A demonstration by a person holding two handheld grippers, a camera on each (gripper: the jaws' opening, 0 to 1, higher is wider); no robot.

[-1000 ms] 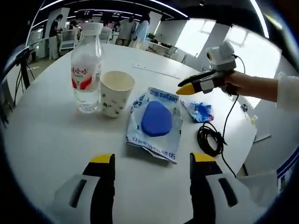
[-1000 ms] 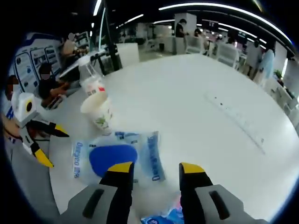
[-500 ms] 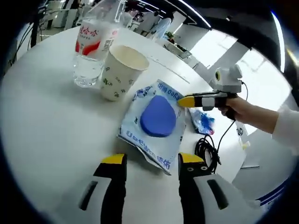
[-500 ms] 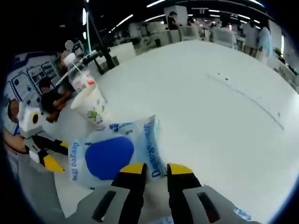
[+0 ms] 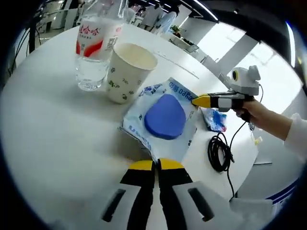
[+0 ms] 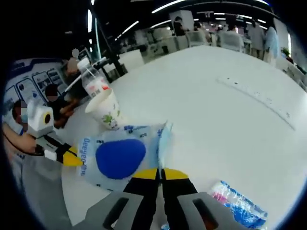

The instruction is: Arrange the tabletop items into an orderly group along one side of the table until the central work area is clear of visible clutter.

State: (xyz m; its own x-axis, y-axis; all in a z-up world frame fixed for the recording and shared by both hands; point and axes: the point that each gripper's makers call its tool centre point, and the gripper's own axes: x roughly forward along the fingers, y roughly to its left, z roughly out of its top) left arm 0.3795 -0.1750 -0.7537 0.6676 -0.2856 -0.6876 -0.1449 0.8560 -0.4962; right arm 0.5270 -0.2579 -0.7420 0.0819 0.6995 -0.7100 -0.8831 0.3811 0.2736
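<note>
Pinching opposite edges of the blue packet [image 5: 165, 117], both tools [image 5: 157, 166] [image 6: 159, 173] clamped tight.

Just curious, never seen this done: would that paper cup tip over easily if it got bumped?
Probably. The paper cup looks empty and thin-walled, so likely light; it narrows toward its base, so a nudge near the rim might topple it. The water bottle beside it could stop it rolling.

bottle [image 5: 96, 45] beside cup [image 5: 128, 71], pouch [image 5: 163, 120] between cup and cable [image 5: 219, 153]
</note>
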